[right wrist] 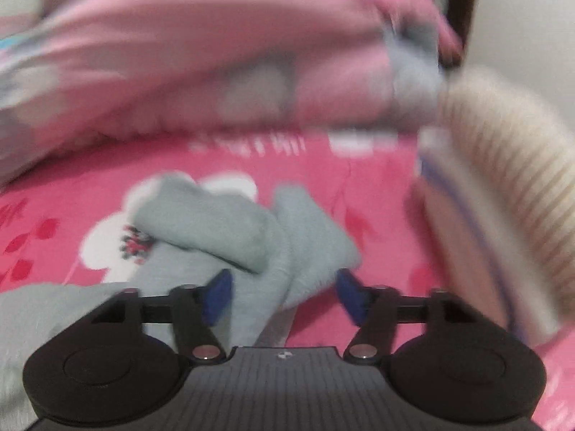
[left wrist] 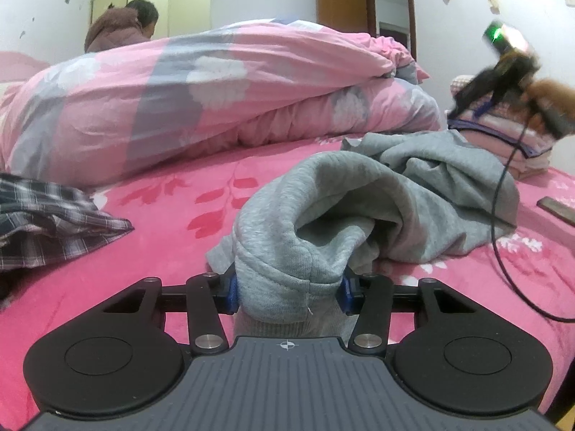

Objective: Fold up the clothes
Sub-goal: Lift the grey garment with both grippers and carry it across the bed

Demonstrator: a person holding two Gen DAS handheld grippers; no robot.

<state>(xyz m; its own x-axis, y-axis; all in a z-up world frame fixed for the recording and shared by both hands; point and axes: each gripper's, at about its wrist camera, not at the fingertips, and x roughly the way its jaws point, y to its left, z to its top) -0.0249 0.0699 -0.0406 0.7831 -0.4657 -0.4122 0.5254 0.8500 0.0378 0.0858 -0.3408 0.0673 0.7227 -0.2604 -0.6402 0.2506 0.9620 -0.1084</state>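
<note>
Pink floral bed (left wrist: 172, 251): grey sweatshirt (left wrist: 413, 186) crumpled mid-bed, soft, limp; hem best hold. Left gripper (left wrist: 287, 291) clamped on hem; right gripper (right wrist: 284, 294) jaws apart w/ cloth between.

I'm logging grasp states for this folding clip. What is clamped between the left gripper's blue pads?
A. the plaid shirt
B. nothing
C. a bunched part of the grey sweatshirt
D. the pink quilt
C: in the left wrist view the left gripper has its blue pads pressed against both sides of a bunched fold of the grey sweatshirt, while the plaid shirt lies apart to the left.
</note>
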